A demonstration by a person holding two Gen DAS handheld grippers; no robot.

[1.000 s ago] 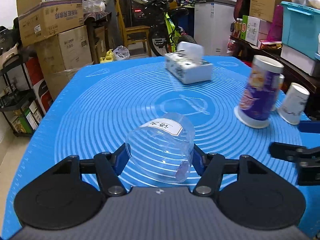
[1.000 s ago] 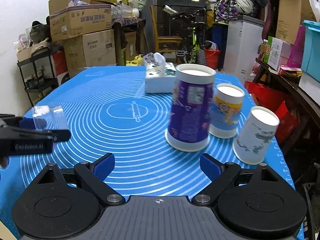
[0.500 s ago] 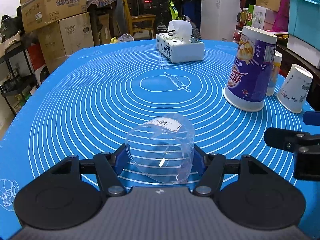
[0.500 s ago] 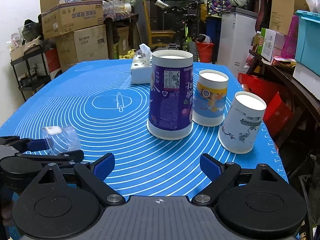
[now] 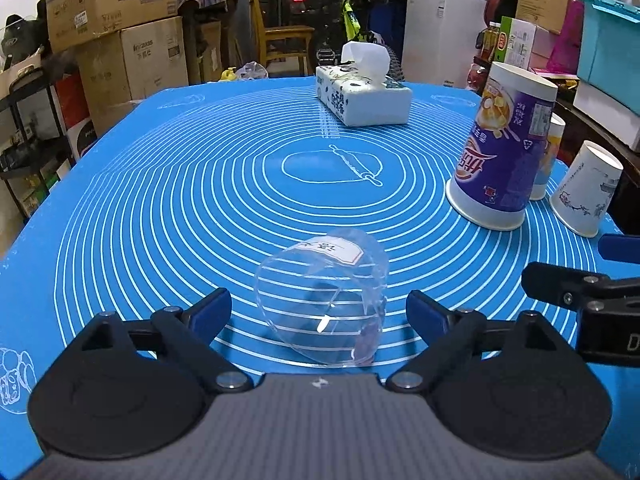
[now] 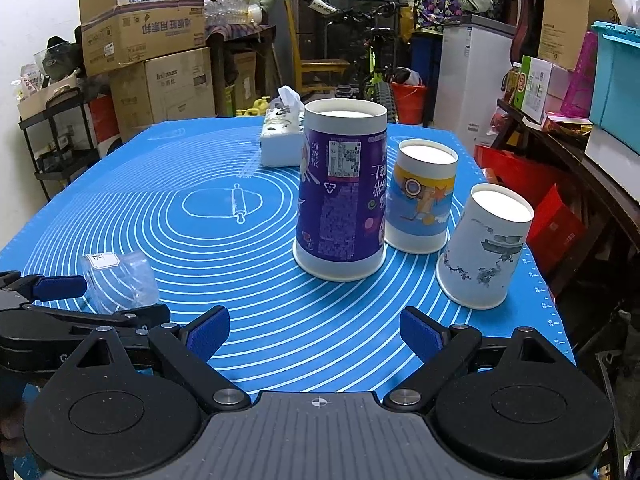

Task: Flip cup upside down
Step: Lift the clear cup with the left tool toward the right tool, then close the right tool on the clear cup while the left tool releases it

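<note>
Clear plastic cup (image 5: 322, 300) sits upside down on the blue mat (image 5: 160, 208), wide mouth on the mat, closed base with the white label (image 5: 332, 249) on top. Long axis near vertical, leaning slightly; nothing visible inside. It's at the near edge of the mat, between the fingers of the left gripper (image 5: 319, 308). Jaws are spread wide, blue pads clear of the cup on both sides, so released.

Right gripper (image 6: 314, 332) also spread wide, grasping nothing, hovering over the mat near the paper cups.

Three paper cups stand upside down, rims on the mat: tall purple cup (image 6: 342, 196), shorter yellow-and-blue cup (image 6: 422, 196) just beside it, white cup (image 6: 484, 244) nearest the right edge. Tissue box (image 5: 362, 98) at the far side, a tissue sticking out the top.
</note>
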